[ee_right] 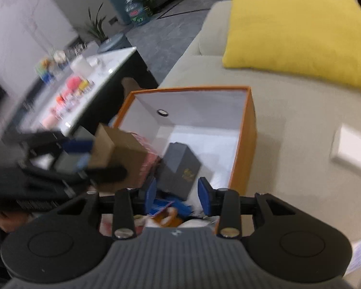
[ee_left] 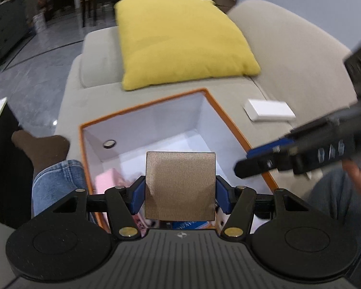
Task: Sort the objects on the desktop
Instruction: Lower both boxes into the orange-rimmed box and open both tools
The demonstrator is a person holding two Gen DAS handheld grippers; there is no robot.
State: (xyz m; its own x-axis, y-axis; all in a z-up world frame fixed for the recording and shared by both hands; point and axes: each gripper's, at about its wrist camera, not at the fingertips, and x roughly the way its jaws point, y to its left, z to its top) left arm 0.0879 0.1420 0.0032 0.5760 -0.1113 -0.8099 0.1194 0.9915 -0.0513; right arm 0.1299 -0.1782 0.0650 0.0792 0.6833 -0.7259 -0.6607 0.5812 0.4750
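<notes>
Step in hand, as I judge it: stowing the brown box [ee_left: 180, 185] in the orange storage box [ee_left: 231, 118], which sits on the beige sofa [ee_left: 288, 55] in front of a yellow cushion [ee_left: 180, 41]. To do it well, bring the brown box over the bare white floor at the far side of the bin, clear of the pink item [ee_left: 106, 180] and the dark grey box [ee_right: 180, 168] already lying inside, lower it until it rests flat, and only then let the pads part; dropping from height risks it tipping onto the clutter. Left gripper [ee_left: 180, 193]: jaws spread wide, blue pads pressed on both sides of the brown box, which it holds level above the near end of the bin. Right gripper [ee_right: 178, 193]: jaws apart with nothing between the pads, hanging above the near inside of the bin over the dark grey box without touching it. A white flat box [ee_left: 268, 110] lies on the sofa just beside the bin, not yet sorted.
</notes>
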